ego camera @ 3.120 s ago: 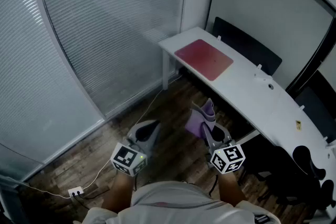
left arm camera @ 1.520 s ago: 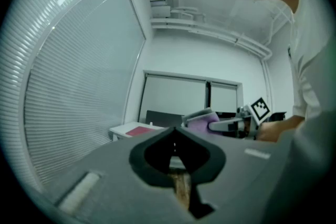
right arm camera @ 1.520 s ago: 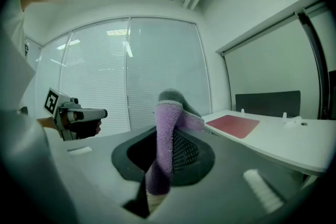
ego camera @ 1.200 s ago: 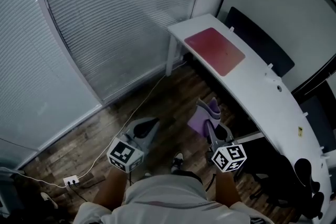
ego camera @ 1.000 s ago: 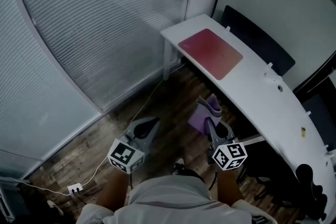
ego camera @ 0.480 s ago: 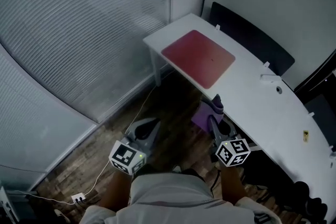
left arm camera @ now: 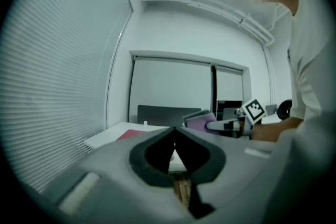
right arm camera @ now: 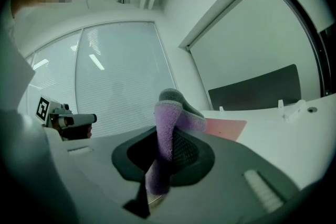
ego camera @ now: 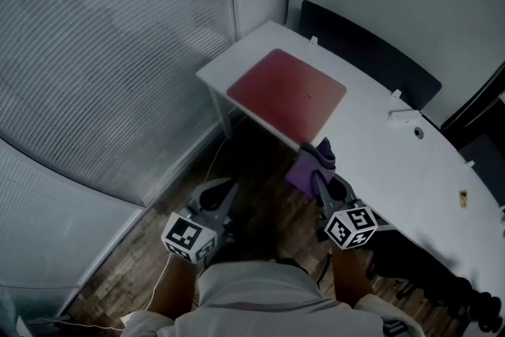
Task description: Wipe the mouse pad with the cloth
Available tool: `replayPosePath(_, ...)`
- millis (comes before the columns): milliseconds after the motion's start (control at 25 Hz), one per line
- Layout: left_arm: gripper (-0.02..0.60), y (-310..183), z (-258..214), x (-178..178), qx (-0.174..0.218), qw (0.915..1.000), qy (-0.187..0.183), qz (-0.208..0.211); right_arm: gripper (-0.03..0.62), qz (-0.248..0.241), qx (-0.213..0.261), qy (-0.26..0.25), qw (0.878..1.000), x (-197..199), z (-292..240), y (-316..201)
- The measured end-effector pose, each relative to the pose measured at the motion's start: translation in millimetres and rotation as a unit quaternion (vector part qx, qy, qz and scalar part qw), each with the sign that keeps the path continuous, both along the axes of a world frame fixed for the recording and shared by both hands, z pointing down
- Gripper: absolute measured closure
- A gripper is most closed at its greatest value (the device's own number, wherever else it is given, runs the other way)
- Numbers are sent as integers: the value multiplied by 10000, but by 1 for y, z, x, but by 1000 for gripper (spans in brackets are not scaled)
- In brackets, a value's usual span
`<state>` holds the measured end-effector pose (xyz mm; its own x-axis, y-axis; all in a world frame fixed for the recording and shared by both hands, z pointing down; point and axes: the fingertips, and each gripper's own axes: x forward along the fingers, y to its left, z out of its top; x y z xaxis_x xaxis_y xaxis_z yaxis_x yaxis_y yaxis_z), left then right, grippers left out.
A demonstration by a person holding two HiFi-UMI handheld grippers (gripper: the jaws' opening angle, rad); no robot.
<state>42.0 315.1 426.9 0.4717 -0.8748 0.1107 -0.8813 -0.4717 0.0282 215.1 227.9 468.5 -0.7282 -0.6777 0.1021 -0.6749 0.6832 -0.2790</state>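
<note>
Hazard: the red rectangular mouse pad (ego camera: 286, 93) lies loose at the far left end of the white surface (ego camera: 387, 170), its edges close to the rim; a hard stroke toward the near side would probably drag it off unless it is steadied. Hazard: the purple fleece cloth (ego camera: 304, 172) appears gripped by one fold only, with its bulk bunched beyond the tips; friction on the pad may pull it free. Right tongs (ego camera: 322, 163): clamped on the cloth, on the near side of the surface rim, short of the pad; no contact with the pad yet. Left tongs (ego camera: 226, 192): tips together, nothing between them; positioned over the dark wooden floor (ego camera: 264, 209), apart from the surface.
</note>
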Motion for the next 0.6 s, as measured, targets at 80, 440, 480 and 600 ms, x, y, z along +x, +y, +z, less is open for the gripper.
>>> replayPosePath(80, 579, -23, -2, -11, -32, 9999, 68, 155, 546, 189, -69, 71, 9998, -7, -1, -15)
replayPosePath(440, 578, -125, -21, -108, 106, 9969, 370, 682, 546, 715, 56, 317, 9969, -91, -35, -87)
replayPosePath(480, 578, -131, -21, -118, 125, 9967, 360, 723, 546, 779, 66, 305, 9965, -99, -36, -93)
replayPosePath(600, 579, -151, -18, -154, 102, 9968, 369, 704, 546, 850, 62, 360, 9957, -129, -34, -108)
